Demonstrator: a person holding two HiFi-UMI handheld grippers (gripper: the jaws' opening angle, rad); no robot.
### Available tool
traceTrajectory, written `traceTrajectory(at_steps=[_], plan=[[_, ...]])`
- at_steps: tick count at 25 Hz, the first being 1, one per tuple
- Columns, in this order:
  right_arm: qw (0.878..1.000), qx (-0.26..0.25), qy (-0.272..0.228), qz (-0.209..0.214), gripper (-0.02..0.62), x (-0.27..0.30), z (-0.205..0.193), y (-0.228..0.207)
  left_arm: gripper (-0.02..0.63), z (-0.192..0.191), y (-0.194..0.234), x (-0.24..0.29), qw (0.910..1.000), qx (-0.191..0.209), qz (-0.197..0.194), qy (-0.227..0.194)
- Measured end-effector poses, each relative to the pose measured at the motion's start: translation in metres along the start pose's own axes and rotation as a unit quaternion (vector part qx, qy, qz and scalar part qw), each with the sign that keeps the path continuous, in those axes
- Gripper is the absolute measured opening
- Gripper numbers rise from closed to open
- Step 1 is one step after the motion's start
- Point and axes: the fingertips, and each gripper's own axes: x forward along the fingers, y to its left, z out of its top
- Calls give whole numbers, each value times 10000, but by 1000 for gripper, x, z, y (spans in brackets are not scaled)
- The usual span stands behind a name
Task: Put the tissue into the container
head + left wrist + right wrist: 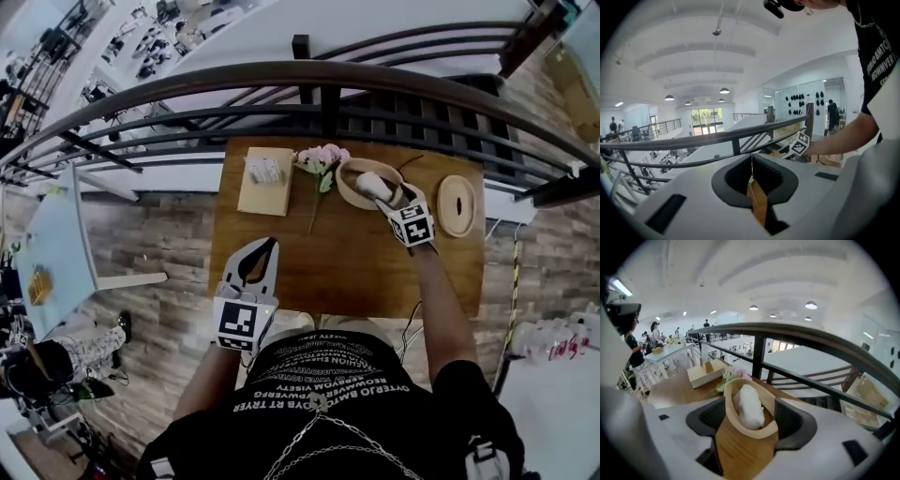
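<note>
Two grippers. Left gripper (751, 160): jaws together, nothing between them. Right gripper (750, 419): jaws apart, empty; tissue (749, 406) lies just ahead between them, inside container (759, 430). Task seemingly done; only withdrawal left.

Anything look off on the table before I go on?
Nothing is spilled or broken. The tissue sits in the wooden bowl; a round wooden lid lies apart to its right. The one odd thing is a pink flower lying loose and flat on the table beside the tissue box.
</note>
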Motion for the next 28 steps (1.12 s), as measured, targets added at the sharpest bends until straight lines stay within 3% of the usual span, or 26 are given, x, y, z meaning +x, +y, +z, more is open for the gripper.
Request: traceTrajectory(at_steps=[2, 5, 9, 13, 16, 20, 28], plan=[[9983, 144, -515, -248, 287, -50, 11, 5, 29, -1, -1, -11, 9993, -324, -110, -180], [9847, 305, -1530, -774, 15, -143, 35, 18, 29, 9, -3, -33, 9974, -463, -200, -516], [9631, 343, -2427, -1107, 14, -252, 60, 52, 28, 31, 1, -65, 9945, -285, -146, -996], [9499, 143, -2758, -1464, 14, -323, 70, 84, 28, 47, 8, -96, 9905, -133, -70, -1366], [9428, 149, -2988, -1471, 14, -358, 81, 105, 28, 56, 11, -115, 9881, 26, 6, -1536], [9464, 139, -2884, -1448, 14, -364, 79, 121, 29, 60, 4, -134, 9848, 461, 94, -1672], [9555, -165, -2598, -1391, 14, -348, 76, 128, 28, 41, -8, -111, 9872, 336, -97, -1555]])
